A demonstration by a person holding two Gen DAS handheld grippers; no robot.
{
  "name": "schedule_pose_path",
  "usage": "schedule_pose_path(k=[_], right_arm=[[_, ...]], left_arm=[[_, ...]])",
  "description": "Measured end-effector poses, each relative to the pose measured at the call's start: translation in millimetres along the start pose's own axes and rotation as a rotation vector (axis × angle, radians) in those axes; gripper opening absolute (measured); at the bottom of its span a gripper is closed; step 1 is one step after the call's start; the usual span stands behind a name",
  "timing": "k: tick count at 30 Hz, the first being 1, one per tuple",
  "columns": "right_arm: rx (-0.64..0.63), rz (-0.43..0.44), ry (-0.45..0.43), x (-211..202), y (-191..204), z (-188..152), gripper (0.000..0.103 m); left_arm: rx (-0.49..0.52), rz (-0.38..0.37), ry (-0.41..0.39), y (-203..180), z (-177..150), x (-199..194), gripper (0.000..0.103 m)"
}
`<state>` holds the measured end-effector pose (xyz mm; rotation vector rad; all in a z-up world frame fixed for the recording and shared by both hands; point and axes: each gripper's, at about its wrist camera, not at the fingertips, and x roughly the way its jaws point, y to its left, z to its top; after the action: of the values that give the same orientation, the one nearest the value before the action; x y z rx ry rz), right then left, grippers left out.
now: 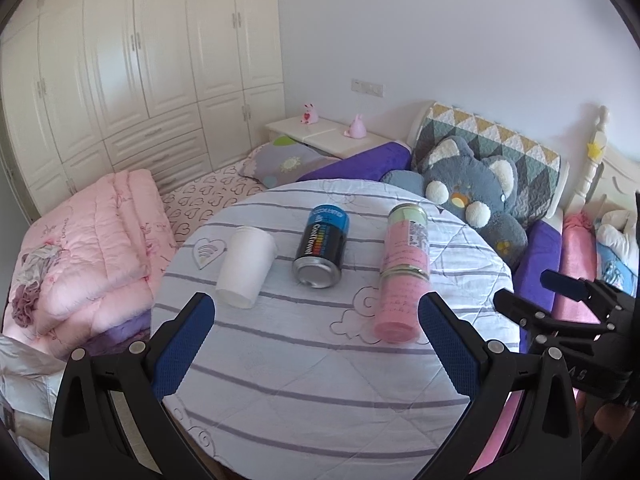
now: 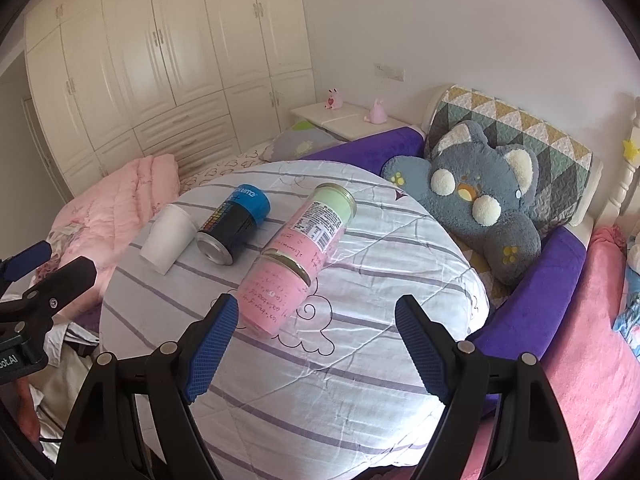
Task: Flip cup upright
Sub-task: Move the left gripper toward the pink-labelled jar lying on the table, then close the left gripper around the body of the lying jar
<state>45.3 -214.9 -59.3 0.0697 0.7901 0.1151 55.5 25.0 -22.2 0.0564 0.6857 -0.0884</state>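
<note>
White cup mouth faces away.

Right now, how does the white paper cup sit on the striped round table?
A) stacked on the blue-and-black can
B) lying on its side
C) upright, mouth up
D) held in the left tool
B: the white paper cup lies on its side on the striped round table, beside the blue-and-black can, clear of both open tools.
</note>
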Motion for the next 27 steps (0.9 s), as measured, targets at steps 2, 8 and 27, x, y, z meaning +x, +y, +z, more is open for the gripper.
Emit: schedule_pose_path(k=[2, 8, 27], right_arm=[[0.005, -0.001, 0.008, 4.7, -3.0, 0.6, 0.082], [0.021, -0.003, 0.028, 20.8, -12.2, 5.8, 0.082], [0.112, -0.121, 0.117, 96.1, -70.8, 25.8, 0.082]], left_arm=[[0.009, -0.004, 0.0, -6.1, 3.6, 4.6, 0.103], [0.04, -0.031, 0.027, -25.0, 11.8, 25.9, 0.103], [0.099, -0.155, 0.307, -99.3, 58.2, 179.9, 0.103]])
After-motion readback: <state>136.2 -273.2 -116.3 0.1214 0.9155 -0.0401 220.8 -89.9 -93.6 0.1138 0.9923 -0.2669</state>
